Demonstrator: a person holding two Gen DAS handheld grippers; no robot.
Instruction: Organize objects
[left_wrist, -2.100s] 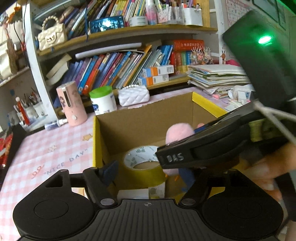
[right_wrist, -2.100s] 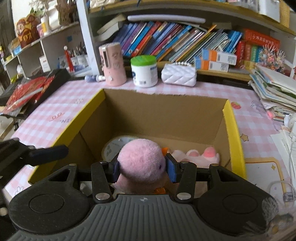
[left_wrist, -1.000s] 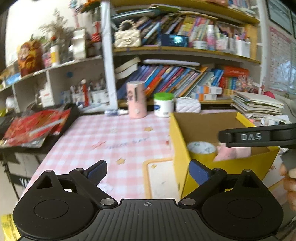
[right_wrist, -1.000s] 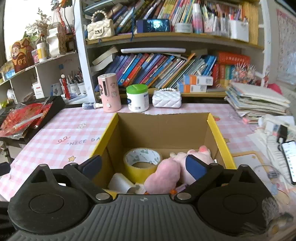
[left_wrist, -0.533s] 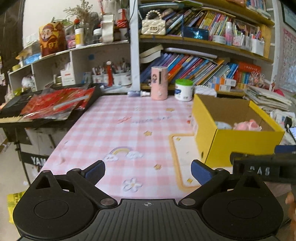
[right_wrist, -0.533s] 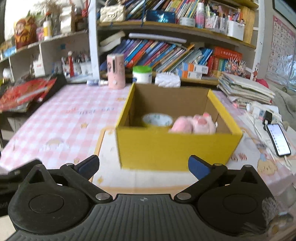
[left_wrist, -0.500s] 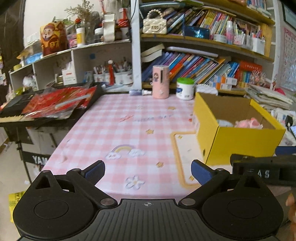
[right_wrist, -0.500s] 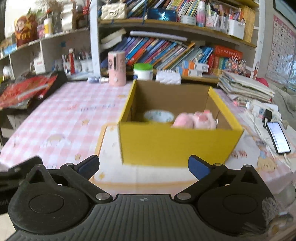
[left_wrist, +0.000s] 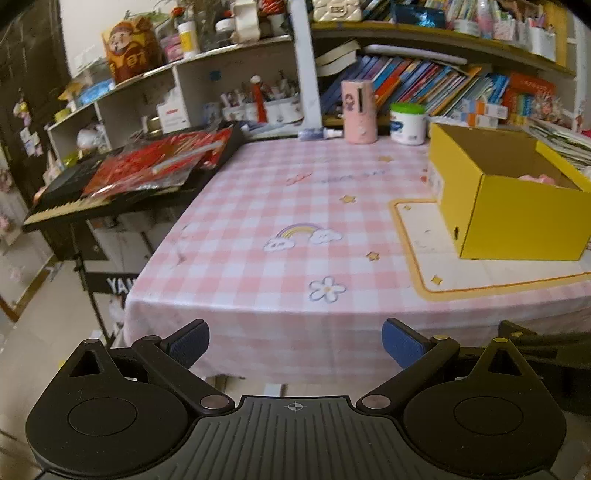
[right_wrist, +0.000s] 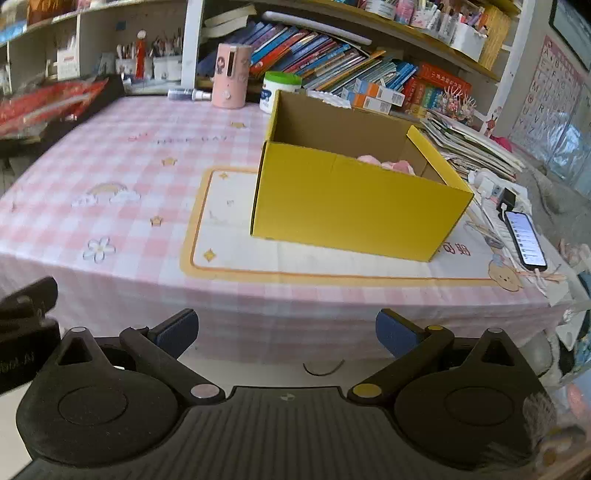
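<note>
— Both tools have pulled back off the surface (right_wrist: 122, 206) since half a second ago; what do you see?

— I have the left tool (left_wrist: 295, 343) and right tool (right_wrist: 284, 330) below the near edge, each spread wide with nothing between the pads.

— And the container?

— My right view shows the yellow box (right_wrist: 354, 206) resting on the cream mat (right_wrist: 229, 240), open top upward, one corner turned toward me, long axis running left to right. Inside, only a bit of the pink plush toy (right_wrist: 384, 162) shows over the rim. A phone (right_wrist: 526, 240) lies beside the box, apart.
</note>
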